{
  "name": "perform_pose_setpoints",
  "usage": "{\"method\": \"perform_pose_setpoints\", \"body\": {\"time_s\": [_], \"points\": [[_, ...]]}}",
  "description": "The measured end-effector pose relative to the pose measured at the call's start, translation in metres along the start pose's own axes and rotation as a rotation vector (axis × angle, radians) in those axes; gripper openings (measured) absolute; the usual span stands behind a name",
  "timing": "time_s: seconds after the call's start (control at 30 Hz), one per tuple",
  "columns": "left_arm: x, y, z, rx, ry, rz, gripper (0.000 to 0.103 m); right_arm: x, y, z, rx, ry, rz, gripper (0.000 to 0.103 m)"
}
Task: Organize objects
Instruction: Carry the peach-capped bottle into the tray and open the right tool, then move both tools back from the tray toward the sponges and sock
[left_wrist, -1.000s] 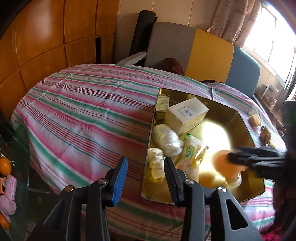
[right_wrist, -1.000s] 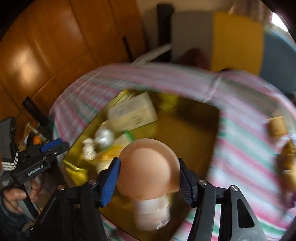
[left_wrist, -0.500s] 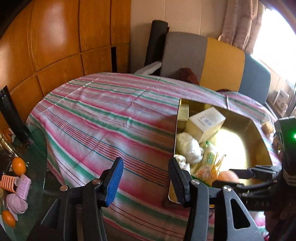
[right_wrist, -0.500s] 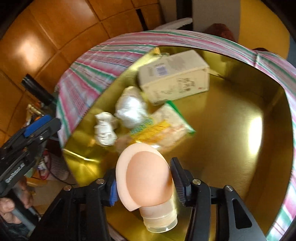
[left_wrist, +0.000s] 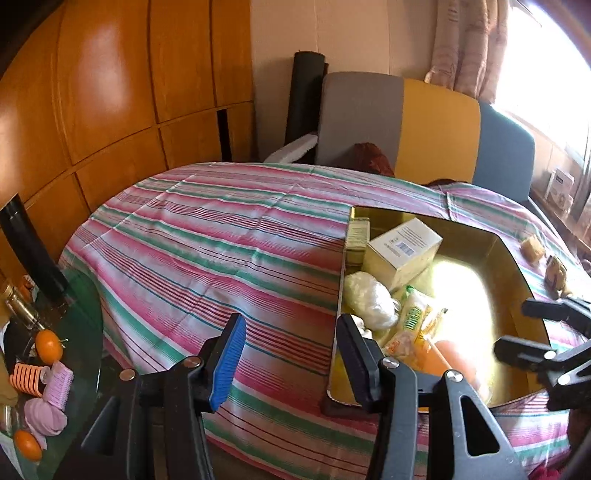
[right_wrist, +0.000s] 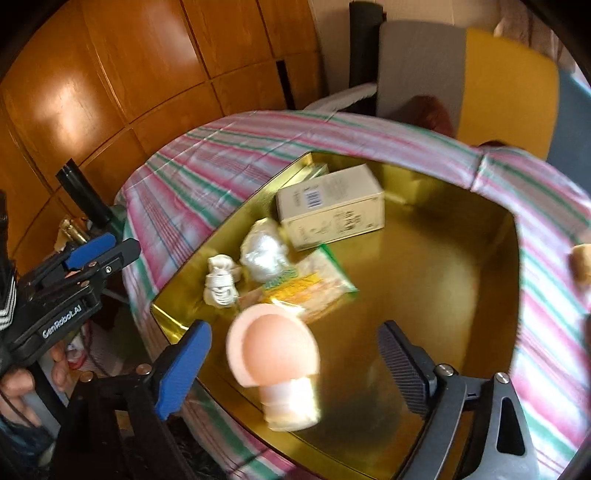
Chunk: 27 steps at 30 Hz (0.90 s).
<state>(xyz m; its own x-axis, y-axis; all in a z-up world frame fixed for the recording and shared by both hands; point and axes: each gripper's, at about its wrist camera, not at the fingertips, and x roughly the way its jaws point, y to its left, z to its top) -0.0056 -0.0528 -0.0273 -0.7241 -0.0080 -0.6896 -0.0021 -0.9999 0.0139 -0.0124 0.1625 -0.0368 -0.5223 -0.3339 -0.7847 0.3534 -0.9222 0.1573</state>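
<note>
Over the near corner of the shiny gold tray, the right hand-held gripper has its jaws opening wide around a peach dome-capped bottle with a clear base; neither pad touches it now, so it looks released, sitting on or just above the tray floor. Motion blur keeps me from saying whether it has fully landed.

To finish this step well, I'd say the gripper should draw straight back along its own line with jaws kept wide, so neither pad clips the top-heavy cap and tips the bottle onto the crinkly yellow-green snack packet just behind it.

Also in the tray are a cream cardboard box with a barcode, a white knotted plastic bag and a small bundle of white cord, all crowded to one side; the other half is bare.

The left hand-held gripper hangs spread and empty above the pink-and-green striped surface, beside the tray's edge.

Two small brownish lumps lie on the cloth beyond the tray; I can't tell what they are. Glare whitens the tray floor in the left view, and the bottle there is half hidden behind a finger.
</note>
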Motion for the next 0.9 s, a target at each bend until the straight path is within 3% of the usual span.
{"method": "perform_pose_setpoints", "body": {"time_s": [0.2,0.5,0.7,0.9], "points": [[-0.003,-0.017,0.0,0.043,0.012,-0.026,0.053,-0.029,-0.031,-0.009,0.021,-0.033,-0.085,0.096],[-0.008,-0.052,0.005,0.125,0.017,-0.071,0.055,-0.069,-0.113,-0.034,0.148,-0.055,-0.23,0.098],[-0.011,-0.078,0.015,0.163,0.02,-0.153,0.056,-0.104,-0.182,-0.055,0.255,-0.066,-0.348,0.098],[-0.01,-0.111,0.035,0.178,0.044,-0.267,0.057,-0.153,-0.282,-0.087,0.489,-0.117,-0.542,0.1]]}}
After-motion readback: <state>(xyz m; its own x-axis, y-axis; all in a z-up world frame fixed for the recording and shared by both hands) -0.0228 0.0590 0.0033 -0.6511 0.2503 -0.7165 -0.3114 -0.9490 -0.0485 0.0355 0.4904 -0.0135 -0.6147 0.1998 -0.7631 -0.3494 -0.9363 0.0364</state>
